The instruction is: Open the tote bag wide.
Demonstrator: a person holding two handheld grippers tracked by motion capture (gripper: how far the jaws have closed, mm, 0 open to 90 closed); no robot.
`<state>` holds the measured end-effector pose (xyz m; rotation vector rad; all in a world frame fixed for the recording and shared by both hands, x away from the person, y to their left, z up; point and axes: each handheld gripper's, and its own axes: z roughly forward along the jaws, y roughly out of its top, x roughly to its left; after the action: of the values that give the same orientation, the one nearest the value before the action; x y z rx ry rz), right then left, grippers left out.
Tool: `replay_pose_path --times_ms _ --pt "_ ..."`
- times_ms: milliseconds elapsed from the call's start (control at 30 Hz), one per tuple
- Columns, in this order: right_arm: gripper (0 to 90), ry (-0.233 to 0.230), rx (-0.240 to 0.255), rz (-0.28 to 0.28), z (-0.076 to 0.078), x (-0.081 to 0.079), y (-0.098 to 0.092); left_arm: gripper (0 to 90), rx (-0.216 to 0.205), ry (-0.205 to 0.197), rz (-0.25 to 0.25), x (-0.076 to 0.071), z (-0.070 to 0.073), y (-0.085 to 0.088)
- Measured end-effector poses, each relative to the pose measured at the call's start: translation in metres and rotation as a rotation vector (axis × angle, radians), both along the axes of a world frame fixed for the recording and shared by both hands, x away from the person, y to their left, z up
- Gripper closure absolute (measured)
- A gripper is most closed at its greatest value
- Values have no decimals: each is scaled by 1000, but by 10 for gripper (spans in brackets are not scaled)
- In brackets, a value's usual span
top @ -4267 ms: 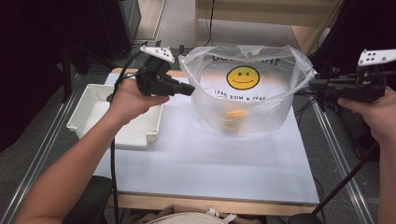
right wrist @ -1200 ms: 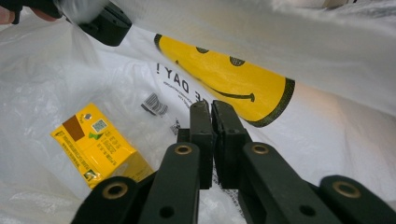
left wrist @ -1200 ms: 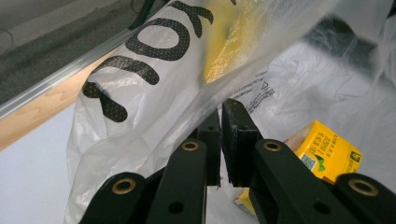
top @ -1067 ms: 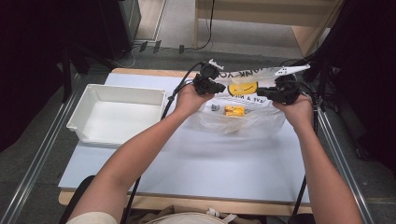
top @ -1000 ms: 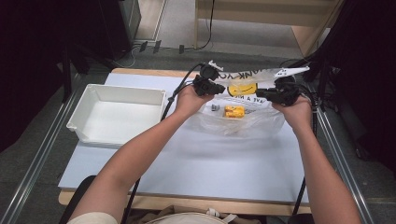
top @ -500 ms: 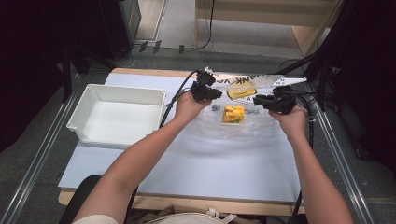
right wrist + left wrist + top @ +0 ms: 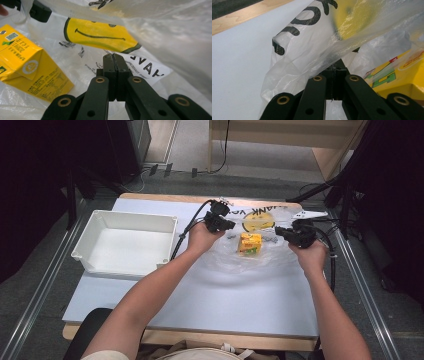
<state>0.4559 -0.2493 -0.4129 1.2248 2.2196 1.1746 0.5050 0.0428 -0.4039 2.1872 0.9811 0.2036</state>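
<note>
Both tongs are clamped tight on the film of the clear plastic bag [image 7: 255, 245]: the left tongs [image 7: 231, 225] at its left edge, the right tongs [image 7: 278, 231] at its right. The bag lies flattened on the tabletop [image 7: 210, 295] right of centre, a yellow carton [image 7: 249, 243] inside it between the tongs. A white bin [image 7: 125, 242] sits at the left.
</note>
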Motion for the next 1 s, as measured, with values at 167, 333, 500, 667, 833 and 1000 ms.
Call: replay_pose_path --times_ms 167,333,500,667,833,1000 --pt "900 7 -8 -18 -8 2 -1 900 11 -11 21 2 -6 1" --pt "900 25 -10 -33 -18 3 -3 900 20 -15 27 4 -14 1" --pt "900 51 -19 -42 -29 3 -2 900 37 -11 49 7 -27 1" --pt "900 67 -26 -61 -39 2 -5 900 47 -8 78 10 -37 3" --pt "900 92 -36 -84 -49 -1 -12 900 72 -10 109 13 -45 8" --pt "900 119 -40 -114 -58 -3 -20 900 86 -3 148 17 -51 14"
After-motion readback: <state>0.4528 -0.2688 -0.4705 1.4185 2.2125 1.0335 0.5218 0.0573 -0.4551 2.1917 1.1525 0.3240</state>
